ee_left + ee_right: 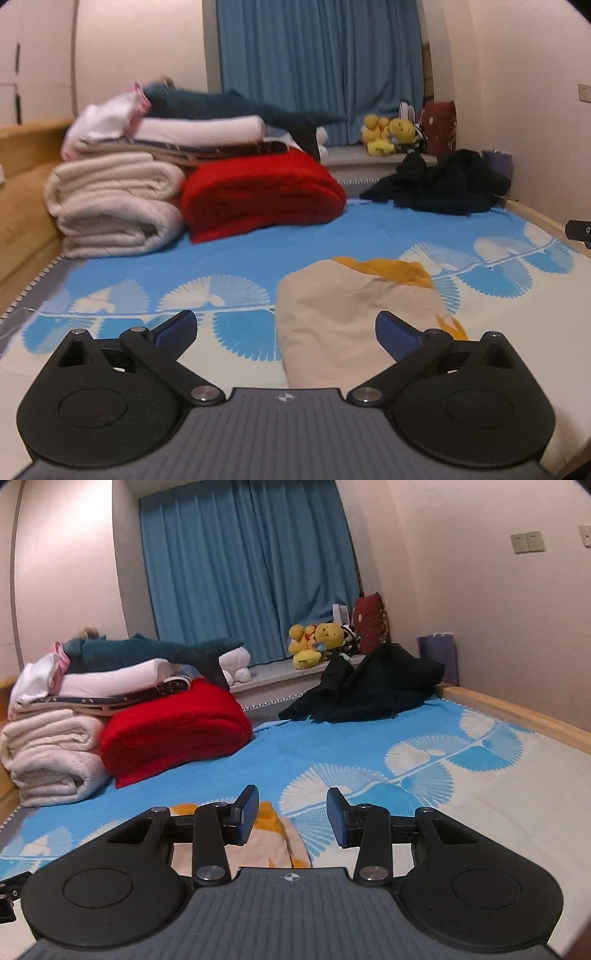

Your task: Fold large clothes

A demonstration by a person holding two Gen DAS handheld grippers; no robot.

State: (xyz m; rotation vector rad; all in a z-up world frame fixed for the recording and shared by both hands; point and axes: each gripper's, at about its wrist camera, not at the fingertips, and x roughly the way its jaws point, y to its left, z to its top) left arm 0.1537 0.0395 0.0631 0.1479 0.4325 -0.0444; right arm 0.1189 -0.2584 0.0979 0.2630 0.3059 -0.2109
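Seemingly the beige garment [354, 317] with its yellow lining now lies folded on the near part of the bed [236, 236], so the step in hand reads as letting it go and turning to the next piece.

From the left wrist view, the left gripper [286, 328] has its jaws spread wide with nothing between the pads; the folded bundle sits on the sheet below and just past its right finger [397, 338], apart from it. The gripper points slightly downward over the near edge of the bed, well clear of the fabric. To finish well, it should stay clear of the bundle so the fold is not dragged open. Far right, against the wall, a dark heap of clothes [443, 184] looks unfolded and is the likely next item. Far left stands a stack of folded blankets [110, 206] beside a red blanket [258, 195].

From the right wrist view, the right gripper [291, 816] is partly open and also empty; the beige and yellow cloth shows beneath its left finger [247, 818], near the camera. It too tilts a little downward, aimed across the bed. A reach for the dark heap should take an edge or collar, not the middle of the pile.
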